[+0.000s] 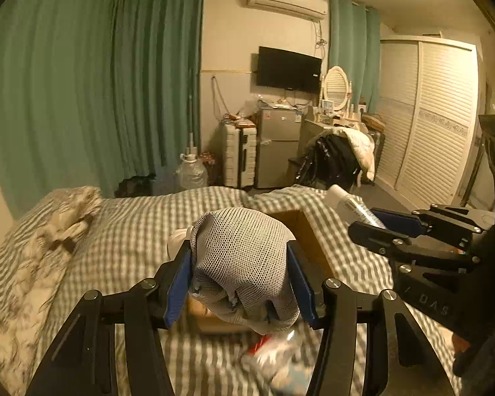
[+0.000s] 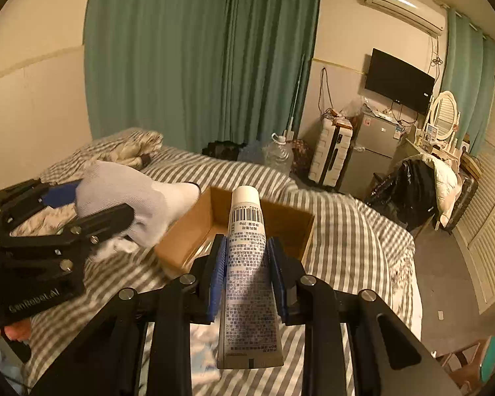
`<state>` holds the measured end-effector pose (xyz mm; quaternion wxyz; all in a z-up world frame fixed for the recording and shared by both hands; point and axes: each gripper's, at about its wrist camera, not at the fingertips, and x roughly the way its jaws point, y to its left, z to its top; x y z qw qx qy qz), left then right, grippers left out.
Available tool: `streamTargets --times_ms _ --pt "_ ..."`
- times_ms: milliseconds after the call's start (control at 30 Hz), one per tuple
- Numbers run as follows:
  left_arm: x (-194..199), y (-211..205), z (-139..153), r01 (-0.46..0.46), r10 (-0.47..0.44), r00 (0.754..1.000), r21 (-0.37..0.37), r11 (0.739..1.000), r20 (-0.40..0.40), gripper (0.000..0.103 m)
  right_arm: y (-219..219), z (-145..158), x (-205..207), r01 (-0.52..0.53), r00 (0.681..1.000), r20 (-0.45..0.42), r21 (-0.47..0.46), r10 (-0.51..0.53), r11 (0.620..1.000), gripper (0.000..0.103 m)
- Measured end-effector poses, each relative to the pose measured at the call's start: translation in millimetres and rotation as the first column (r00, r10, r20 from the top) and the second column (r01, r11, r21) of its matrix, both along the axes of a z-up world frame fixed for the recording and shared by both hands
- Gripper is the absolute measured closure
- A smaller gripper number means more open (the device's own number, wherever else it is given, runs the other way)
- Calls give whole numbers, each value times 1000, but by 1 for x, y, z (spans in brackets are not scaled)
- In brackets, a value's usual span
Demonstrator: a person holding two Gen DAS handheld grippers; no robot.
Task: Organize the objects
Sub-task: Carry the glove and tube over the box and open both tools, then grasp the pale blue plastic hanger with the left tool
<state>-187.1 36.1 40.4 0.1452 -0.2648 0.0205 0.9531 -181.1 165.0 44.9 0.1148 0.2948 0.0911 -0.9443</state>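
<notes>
My left gripper (image 1: pixel 239 264) is shut on a grey and white mesh sock (image 1: pixel 241 257) and holds it above the bed, near an open cardboard box (image 1: pixel 308 241). In the right wrist view the sock (image 2: pixel 122 198) hangs at the box's left edge. My right gripper (image 2: pixel 246 257) is shut on a white tube (image 2: pixel 247 264) with a barcode, cap pointing forward, just in front of the cardboard box (image 2: pixel 247 227). The tube also shows in the left wrist view (image 1: pixel 349 206), held by the right gripper (image 1: pixel 376 224).
The box sits on a bed with a grey striped cover (image 2: pixel 346 231). A crumpled blanket (image 1: pixel 49 241) lies at the bed's left. A loose packet (image 1: pixel 277 359) lies on the cover below my left gripper. A fridge, a suitcase and a chair with clothes stand beyond the bed.
</notes>
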Motion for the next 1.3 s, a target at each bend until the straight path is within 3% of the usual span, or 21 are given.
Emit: streamTargets --times_ms 233,433,500,533,567,600,633,700,733,967,1100,1300 --pt "-82 13 -39 3 -2 999 -18 1000 52 47 10 -21 -83 36 999 40 -32 -35 999 78" --pt "-112 18 -85 17 -14 994 -32 999 110 47 17 -72 -131 75 992 109 -41 -70 996 78" --pt "-115 19 -94 17 -12 992 -37 999 127 42 21 -83 -133 83 992 104 -67 -76 994 77" --pt "-115 20 -97 8 -2 992 -43 999 129 40 23 -88 -135 84 992 106 -83 -75 993 75" --pt "-113 20 -96 -3 9 993 -49 999 121 36 25 -92 -133 86 991 111 -87 -76 993 58" --pt "-111 19 -93 -15 21 994 -54 998 108 27 29 -93 -133 94 990 110 -85 -84 992 49" --pt "-108 19 -88 -23 29 995 -56 998 96 22 30 -91 -130 115 989 97 -72 -108 991 43" --pt "-98 16 -75 -38 42 997 -54 998 68 7 34 -80 -121 126 990 72 -71 -121 989 41" --pt "-92 15 -68 -46 49 997 -55 997 56 6 37 -71 -114 125 991 64 -84 -120 989 39" --pt "-37 5 -20 -153 160 987 -160 975 30 5 47 -3 -51 121 992 -22 -58 -122 991 32" --pt "8 -4 -6 -175 182 982 -144 974 40 5 51 30 4 98 992 -74 -41 -100 994 28" --pt "74 -6 -23 -199 208 977 -160 967 40 5 55 28 71 87 994 -68 -20 -88 996 23"
